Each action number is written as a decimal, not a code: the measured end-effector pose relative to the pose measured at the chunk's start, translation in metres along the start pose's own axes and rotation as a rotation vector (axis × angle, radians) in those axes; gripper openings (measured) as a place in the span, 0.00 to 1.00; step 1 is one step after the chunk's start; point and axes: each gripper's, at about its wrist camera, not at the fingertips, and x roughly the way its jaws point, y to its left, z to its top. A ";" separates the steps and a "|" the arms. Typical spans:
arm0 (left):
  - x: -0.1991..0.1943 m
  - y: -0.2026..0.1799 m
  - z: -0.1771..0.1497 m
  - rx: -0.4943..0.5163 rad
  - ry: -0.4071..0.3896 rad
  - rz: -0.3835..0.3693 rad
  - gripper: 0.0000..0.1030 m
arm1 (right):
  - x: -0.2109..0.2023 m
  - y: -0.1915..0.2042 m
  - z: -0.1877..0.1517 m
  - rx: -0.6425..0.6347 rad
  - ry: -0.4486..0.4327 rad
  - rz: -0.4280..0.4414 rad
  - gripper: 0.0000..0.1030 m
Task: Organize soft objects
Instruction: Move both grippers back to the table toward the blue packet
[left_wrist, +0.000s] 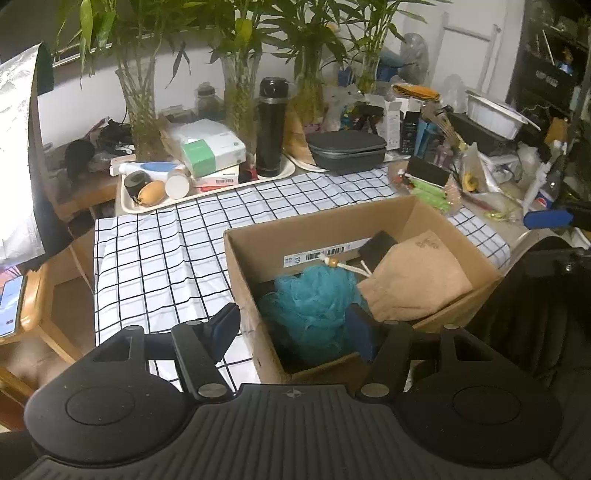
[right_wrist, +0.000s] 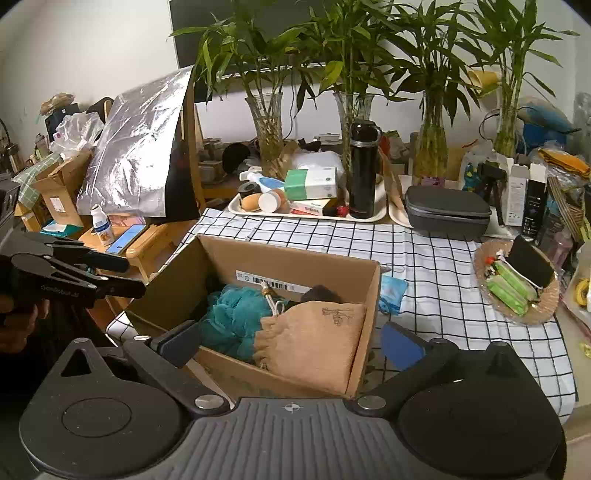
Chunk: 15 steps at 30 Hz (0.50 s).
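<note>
Checked cloth (right_wrist: 443, 266): blue mask (right_wrist: 392, 291) behind box (right_wrist: 365, 295), right view only.

White wall (right_wrist: 92, 48), cluttered checked table (right_wrist: 443, 266)

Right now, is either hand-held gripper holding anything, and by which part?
Nothing is held. The left hand-held gripper and right hand-held gripper are both open above the cardboard box; the teal bath pouf and tan pouch lie inside, ungripped.

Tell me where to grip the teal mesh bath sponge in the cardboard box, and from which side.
Grip the teal mesh bath sponge on its puffy top, coming straight down from above. The open cardboard box walls it in, and the tan cloth pouch leans beside it. Its white cord looks thin for jaws.
</note>
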 end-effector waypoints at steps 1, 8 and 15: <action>0.000 0.000 -0.001 0.000 -0.003 0.000 0.60 | 0.001 -0.001 0.000 0.001 0.003 -0.003 1.00; 0.000 0.004 0.004 -0.022 -0.030 -0.037 0.60 | 0.012 -0.009 0.002 0.026 0.028 -0.019 1.00; 0.007 0.010 0.014 -0.022 -0.051 -0.057 0.60 | 0.020 -0.015 0.015 0.007 0.028 -0.029 1.00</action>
